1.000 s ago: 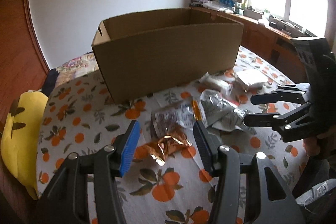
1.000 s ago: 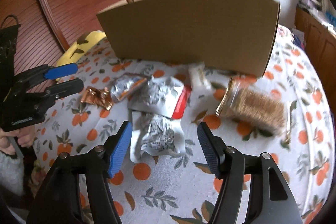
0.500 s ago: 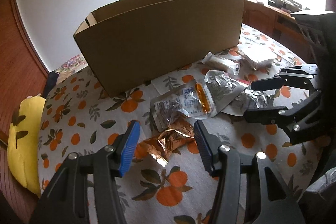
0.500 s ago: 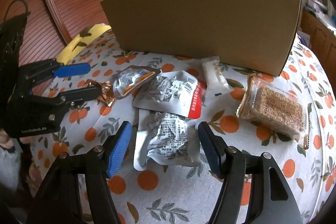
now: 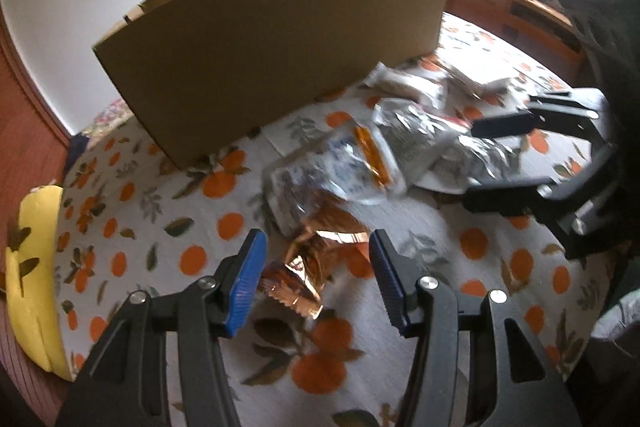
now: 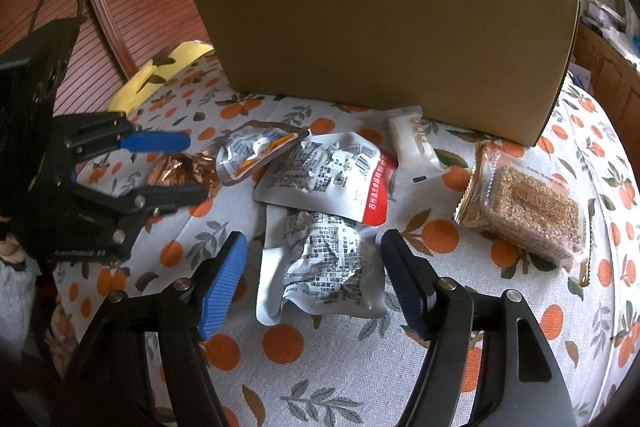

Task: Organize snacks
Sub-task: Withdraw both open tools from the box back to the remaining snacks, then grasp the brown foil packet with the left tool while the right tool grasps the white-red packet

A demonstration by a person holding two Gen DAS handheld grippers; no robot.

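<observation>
Two grippers hung over the snack-strewn tablecloth point(image 6: 320, 367): the left gripper point(image 5: 316, 279) stood released astride a copper foil packet point(image 5: 308, 267), while the right gripper point(image 6: 312, 279), its jaws opening, straddled a crumpled silver pouch point(image 6: 320, 267), untouched. Behind stood the cardboard box point(image 6: 384, 43).

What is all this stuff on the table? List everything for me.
box: one, brown cardboard, behind the snacks
copper wrapper: one, shiny, between the left tool's fingers, not gripped
clear pouch: one, orange strip, beside the copper wrapper
silver pouches: two, overlapping, one with a red edge
white packet: one, near the box
grain bar: one, tan, clear wrap, far right
tablecloth: one, white with oranges
yellow cushion: one, table's left edge
left tool: one, black, blue pads, open
right tool: one, same, opening over a silver pouch
</observation>
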